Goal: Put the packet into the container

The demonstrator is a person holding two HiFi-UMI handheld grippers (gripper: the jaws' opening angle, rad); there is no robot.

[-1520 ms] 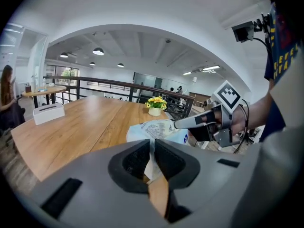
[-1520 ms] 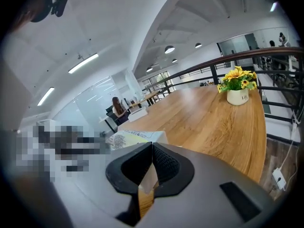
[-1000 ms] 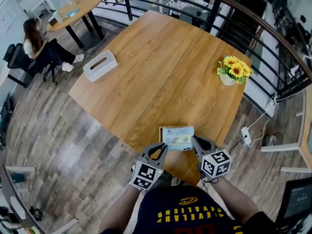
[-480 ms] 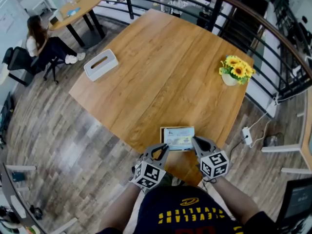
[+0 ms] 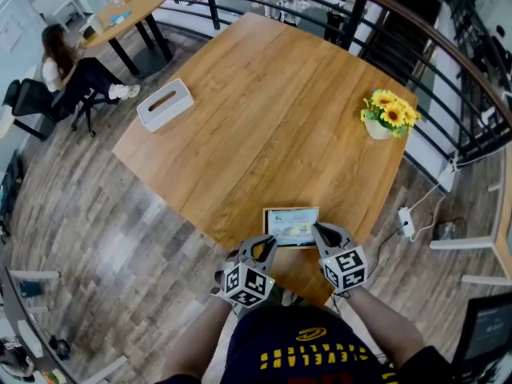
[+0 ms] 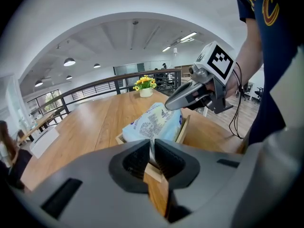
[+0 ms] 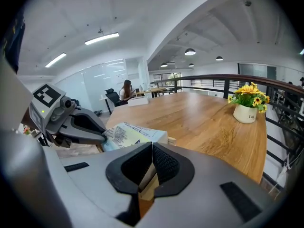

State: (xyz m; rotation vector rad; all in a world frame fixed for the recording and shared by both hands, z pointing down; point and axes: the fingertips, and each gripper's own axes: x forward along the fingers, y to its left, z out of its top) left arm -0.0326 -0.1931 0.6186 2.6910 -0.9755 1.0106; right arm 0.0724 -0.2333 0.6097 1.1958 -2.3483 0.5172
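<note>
A shallow wooden container (image 5: 267,229) sits at the table's near edge, with a pale blue printed packet (image 5: 291,224) lying in it. My left gripper (image 5: 267,245) is shut on the container's near left wall; a strip of wood (image 6: 155,177) shows between its jaws, and the packet (image 6: 153,121) lies just beyond. My right gripper (image 5: 317,230) is shut on the near right wall, wood (image 7: 147,184) again between the jaws, beside the packet (image 7: 134,134). Each gripper view shows the other gripper: the right gripper (image 6: 190,97) and the left gripper (image 7: 71,123).
A pot of sunflowers (image 5: 385,114) stands at the table's right corner and a white tissue box (image 5: 165,106) at its left edge. A railing (image 5: 448,62) runs behind the table. A person (image 5: 74,74) sits at another table, far left. A power strip (image 5: 404,222) lies on the floor.
Both marker cubes have drawn slightly inward toward each other. The container and the packet have stayed where they were.
</note>
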